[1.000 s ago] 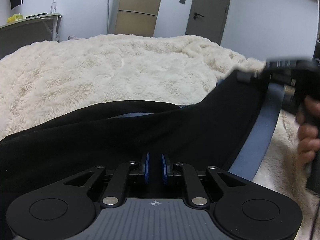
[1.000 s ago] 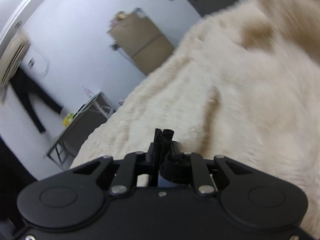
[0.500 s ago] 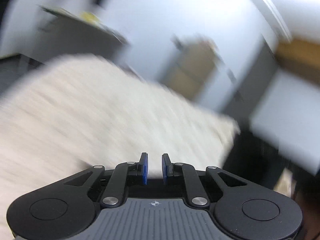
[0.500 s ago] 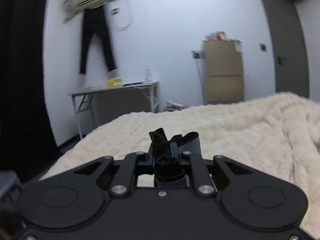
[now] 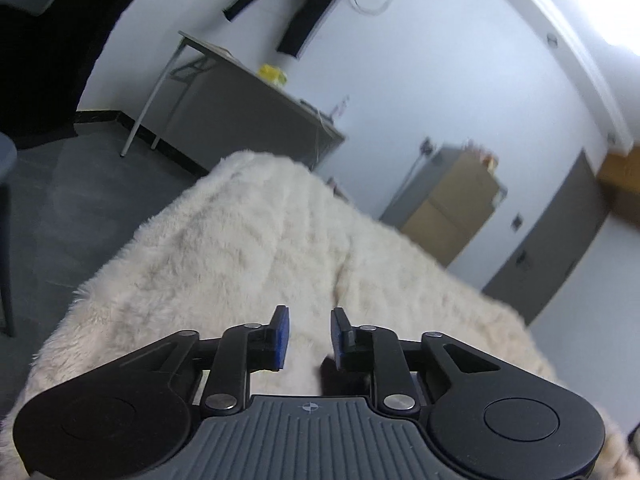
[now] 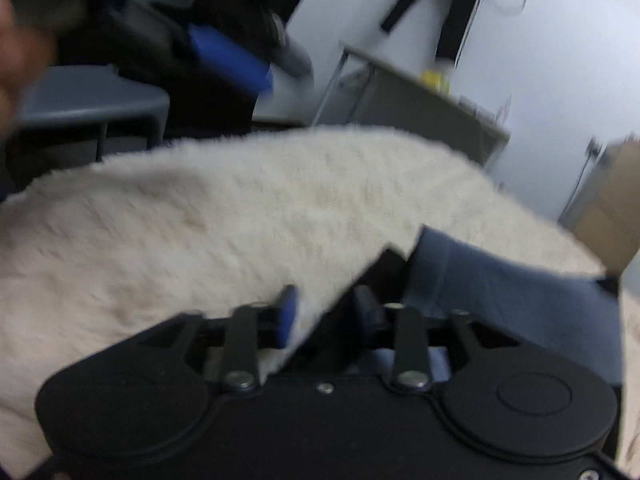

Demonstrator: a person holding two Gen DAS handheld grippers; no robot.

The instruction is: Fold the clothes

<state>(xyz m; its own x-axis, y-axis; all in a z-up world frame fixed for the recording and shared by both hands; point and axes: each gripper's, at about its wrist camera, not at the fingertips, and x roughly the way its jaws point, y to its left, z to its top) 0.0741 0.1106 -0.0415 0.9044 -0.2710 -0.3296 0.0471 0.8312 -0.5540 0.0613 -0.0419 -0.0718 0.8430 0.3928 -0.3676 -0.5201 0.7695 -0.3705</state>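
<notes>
White walls frame a bed under a fluffy cream blanket [image 5: 248, 256]. Both claws, left [image 5: 306, 334] and right [image 6: 326, 312], are opening, just released; the black garment with grey-blue band [image 6: 500, 292] now lies dropped beside the right claw.

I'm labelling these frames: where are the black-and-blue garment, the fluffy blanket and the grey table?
black-and-blue garment [image 6: 516, 300], right wrist view, blue panel.
fluffy blanket [image 5: 240, 248], left wrist view, bare middle.
grey table [image 5: 240, 96], left wrist view, front panel.
</notes>
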